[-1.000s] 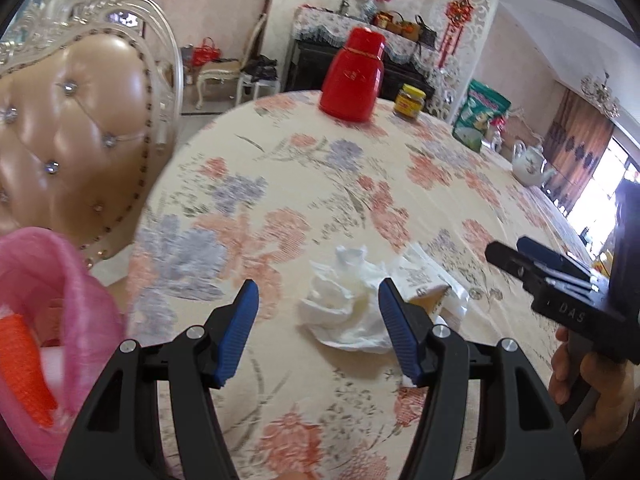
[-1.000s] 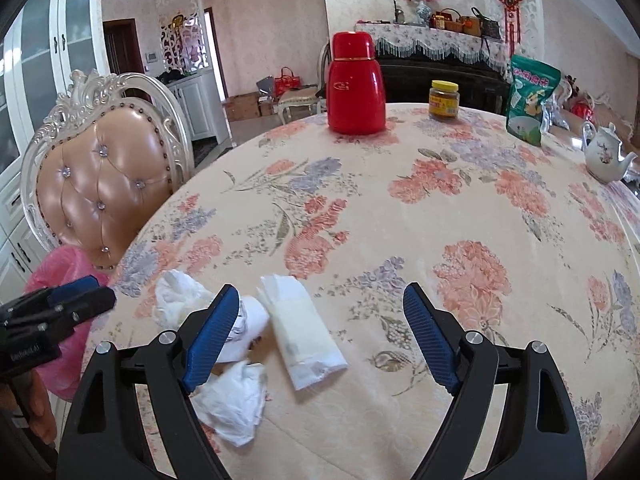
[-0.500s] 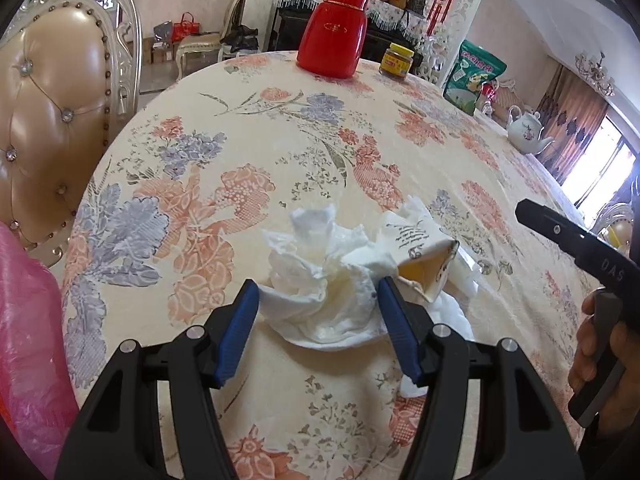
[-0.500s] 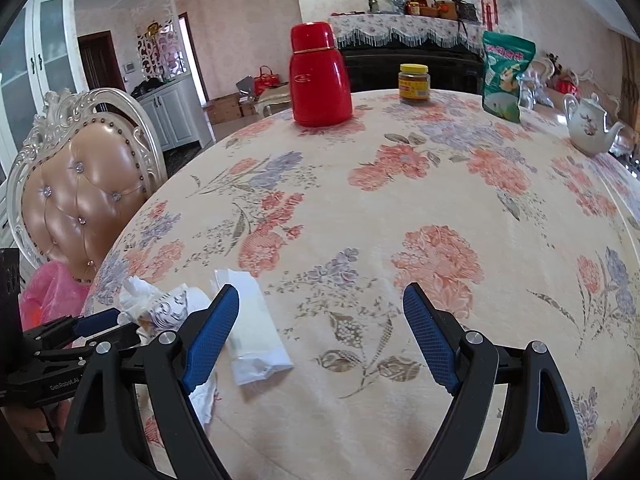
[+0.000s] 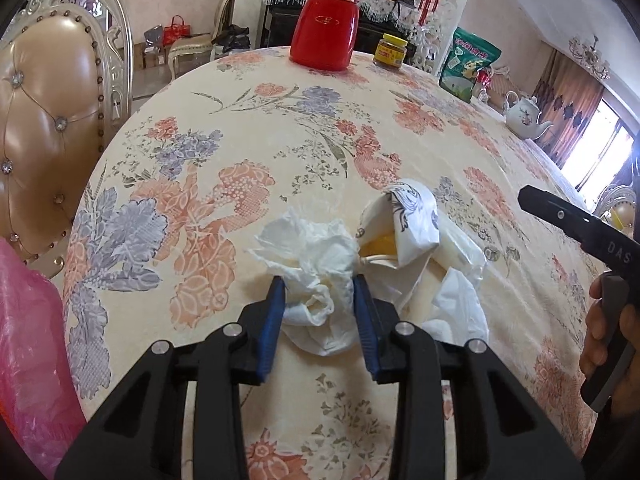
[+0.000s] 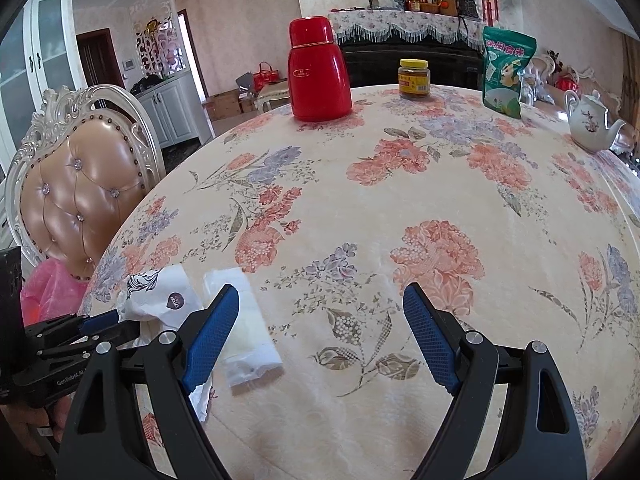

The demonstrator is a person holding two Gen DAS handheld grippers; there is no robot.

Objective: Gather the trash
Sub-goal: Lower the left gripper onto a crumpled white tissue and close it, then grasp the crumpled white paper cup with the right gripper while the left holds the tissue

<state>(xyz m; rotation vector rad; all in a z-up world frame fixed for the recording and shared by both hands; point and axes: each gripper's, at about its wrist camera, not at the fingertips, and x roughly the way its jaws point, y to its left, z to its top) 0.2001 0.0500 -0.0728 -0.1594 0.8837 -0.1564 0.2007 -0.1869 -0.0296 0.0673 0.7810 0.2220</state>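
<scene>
A crumpled white tissue [image 5: 316, 272] lies on the floral tablecloth [image 5: 280, 140], and my left gripper [image 5: 318, 304] is shut on its near part. Beside it lie a patterned white paper wrapper [image 5: 412, 216], a clear plastic packet [image 5: 460, 248] and another tissue [image 5: 456, 308]. In the right wrist view the wrapper [image 6: 164, 296] and the packet [image 6: 244, 332] lie at lower left, next to the left gripper [image 6: 100, 326]. My right gripper [image 6: 320, 332] is open and empty above bare cloth to the right of the trash; its body shows in the left wrist view [image 5: 576, 224].
A pink plastic bag [image 5: 28, 352] hangs at the table's left edge by a padded chair [image 5: 48, 112]. A red flask [image 6: 318, 70], a jar [image 6: 414, 78], a green bag [image 6: 506, 70] and a white teapot [image 6: 592, 124] stand at the far side.
My left gripper moved forward over the crumpled tissue and closed on it. My right gripper shifted right, away from the trash, and stayed open.
</scene>
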